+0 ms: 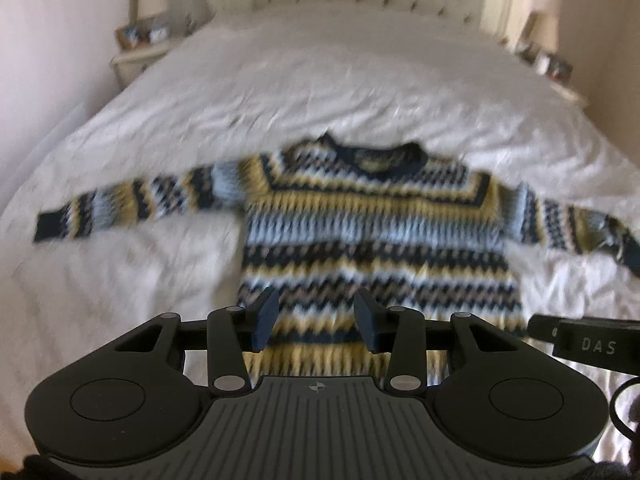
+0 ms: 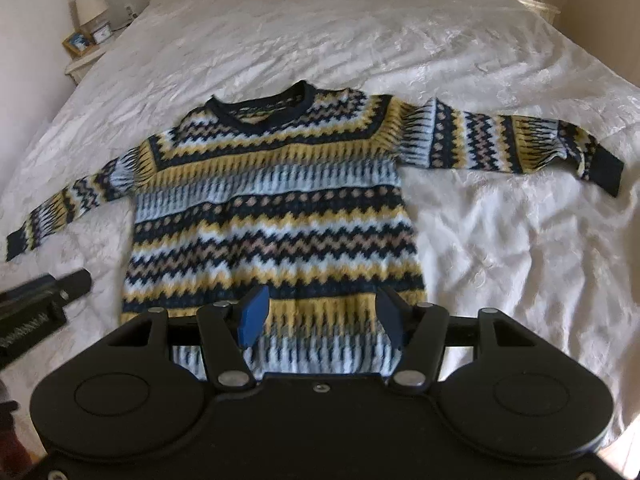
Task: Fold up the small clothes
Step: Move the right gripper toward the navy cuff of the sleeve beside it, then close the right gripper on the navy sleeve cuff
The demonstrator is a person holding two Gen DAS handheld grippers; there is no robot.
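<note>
Sweater (image 2: 272,200) flat mid-frame on white bedspread (image 2: 500,240), sleeves spread, ready for first fold. Left gripper (image 1: 316,320) and right gripper (image 2: 320,316) both wide, empty, above hem.

The left wrist view is motion-blurred, so the sweater (image 1: 372,232) pattern smears and its right cuff runs off the frame edge. In both views the hem is hidden behind the tool bodies. Nightstand items (image 2: 86,38) are too small to identify.
</note>
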